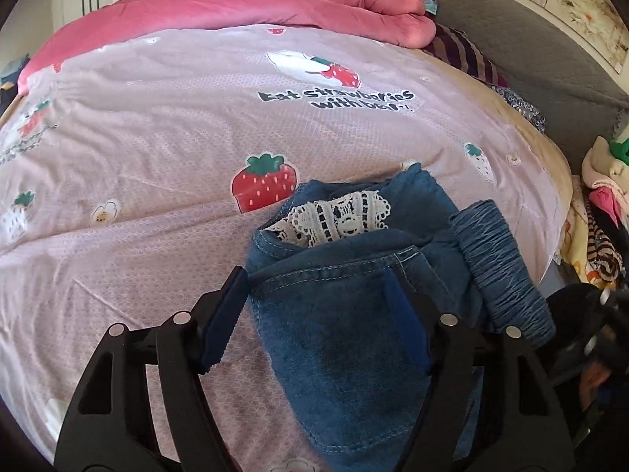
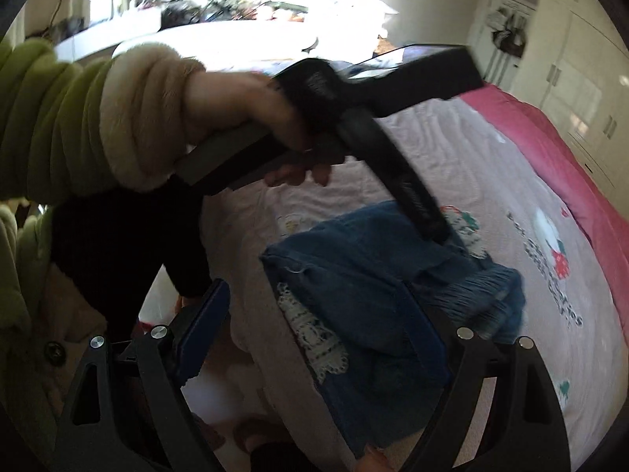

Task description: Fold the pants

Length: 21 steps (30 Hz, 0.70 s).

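Blue denim pants (image 1: 354, 314) with a white lace trim (image 1: 334, 216) lie folded into a small bundle on the pink strawberry-print bedsheet (image 1: 157, 157). The bundle's elastic waistband (image 1: 499, 259) is on its right side. My left gripper (image 1: 314, 275) is open and straddles the bundle, with its left finger beside the denim's edge and its right finger over the cloth. In the right wrist view my right gripper (image 2: 314, 291) is also open, and the pants (image 2: 365, 299) lie between its fingers. A hand (image 2: 236, 102) holds the left gripper there, one of whose fingers (image 2: 420, 204) reaches down onto the far side of the denim.
A rolled pink quilt (image 1: 255, 4) lies along the far side of the bed. Striped and patterned clothes (image 1: 468, 59) sit near the grey headboard (image 1: 530, 51). A pile of clothes (image 1: 601, 204) lies off the bed's right edge. A green and cream sleeve (image 2: 78, 118) fills the right view's left side.
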### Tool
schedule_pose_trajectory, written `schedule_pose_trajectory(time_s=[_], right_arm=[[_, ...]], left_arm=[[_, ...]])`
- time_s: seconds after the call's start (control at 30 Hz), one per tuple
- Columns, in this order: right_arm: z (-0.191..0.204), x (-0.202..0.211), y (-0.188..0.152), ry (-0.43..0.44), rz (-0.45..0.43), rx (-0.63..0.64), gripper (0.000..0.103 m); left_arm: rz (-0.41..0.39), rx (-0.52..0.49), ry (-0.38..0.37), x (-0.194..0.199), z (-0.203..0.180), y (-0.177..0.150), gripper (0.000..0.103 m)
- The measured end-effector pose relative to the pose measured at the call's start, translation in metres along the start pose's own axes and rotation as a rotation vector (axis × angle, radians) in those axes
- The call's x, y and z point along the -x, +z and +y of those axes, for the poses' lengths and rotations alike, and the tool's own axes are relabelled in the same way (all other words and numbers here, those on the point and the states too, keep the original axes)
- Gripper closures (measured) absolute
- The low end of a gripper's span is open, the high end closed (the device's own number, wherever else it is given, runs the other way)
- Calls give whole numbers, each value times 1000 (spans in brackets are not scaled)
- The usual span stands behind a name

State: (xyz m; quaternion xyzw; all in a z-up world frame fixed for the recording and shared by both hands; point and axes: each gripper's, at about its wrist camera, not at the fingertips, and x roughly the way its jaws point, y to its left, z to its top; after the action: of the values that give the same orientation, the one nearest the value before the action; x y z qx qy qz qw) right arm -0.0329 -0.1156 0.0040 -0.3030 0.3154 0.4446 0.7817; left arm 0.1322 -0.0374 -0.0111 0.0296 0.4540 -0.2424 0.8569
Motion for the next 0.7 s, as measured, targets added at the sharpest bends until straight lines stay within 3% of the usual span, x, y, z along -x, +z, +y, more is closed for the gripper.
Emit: schedule_pose_trajectory(time_s=[0.1,0.23,0.37,0.4,0.47,0.7], right_arm=[[3,-17,6,-8,19,43,21],[5,-34,13,-22,24,91,33],[6,-49,10,-47,61,125,66],[6,-48,10,-37,53,124,69],[9,-40,11,-17,14,123,88],[17,-27,-3,-10,13,101,90]], left_arm=[[-4,-4,7,0,0,-1,39],[-8,-18,29,-4,-1,0,36],[-14,-35,51,-7,-3,1,34],[-14,-32,50,-9,-2,1,34],[-6,-31,47,-12,-1,3,34],[10,-4,19,-19,4,3,32]])
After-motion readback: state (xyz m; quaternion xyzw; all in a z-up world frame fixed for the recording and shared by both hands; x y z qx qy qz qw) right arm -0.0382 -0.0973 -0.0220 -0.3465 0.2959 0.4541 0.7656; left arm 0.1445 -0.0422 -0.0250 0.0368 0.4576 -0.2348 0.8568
